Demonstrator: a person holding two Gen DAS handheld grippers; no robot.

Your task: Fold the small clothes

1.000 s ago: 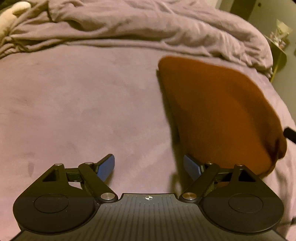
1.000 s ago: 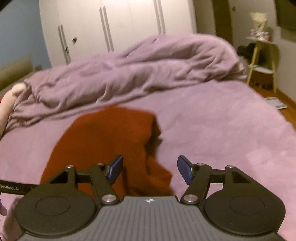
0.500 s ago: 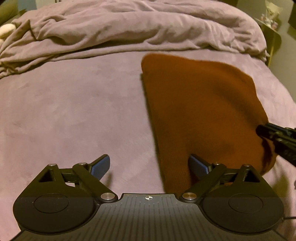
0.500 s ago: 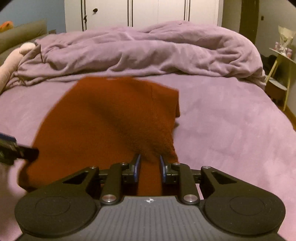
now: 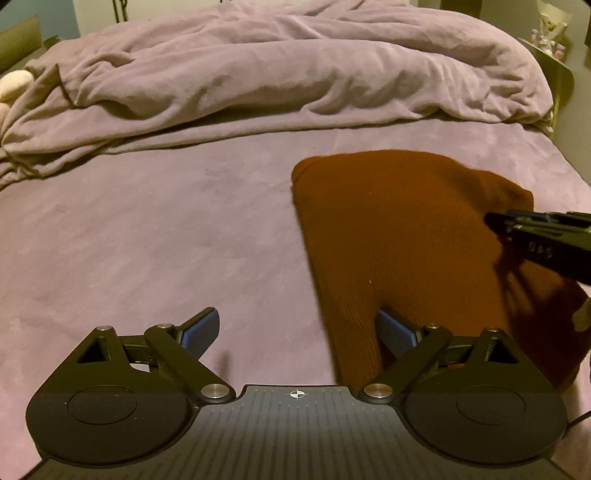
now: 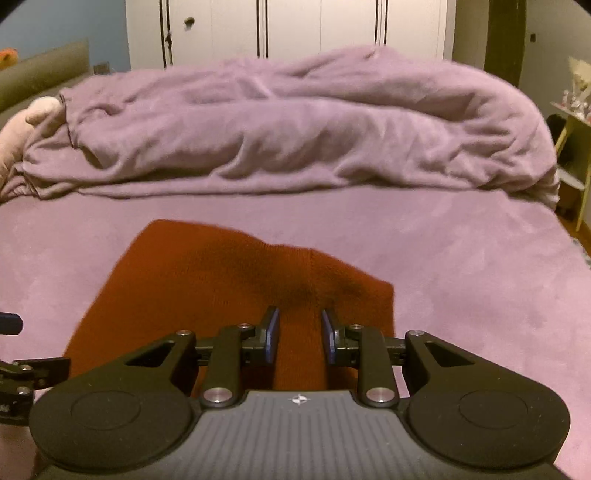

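Purple bed (image 5: pixel 184 240), rust knit garment (image 5: pixel 388 229) flat.

Right gripper (image 6: pixel 300 334) pinching rust garment (image 6: pixel 221 280) (jaws opening)

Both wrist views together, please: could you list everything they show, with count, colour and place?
Garment: one, rust-brown knit, lying on the bed's near part.
Bed sheet: one, purple, under the garment.
Duvet: one, purple, bunched across the far side of the bed.
Soft toy: one, cream, far left edge, partly hidden.
Wardrobe: one, white, behind the bed.
Side shelf: one, yellow-green, right of the bed, small items on top.
Left tool: one, black with blue pads, wide open beside the garment's near left edge.
Right tool: one, black with blue pads, narrow, opening slightly, a garment fold between the pads.
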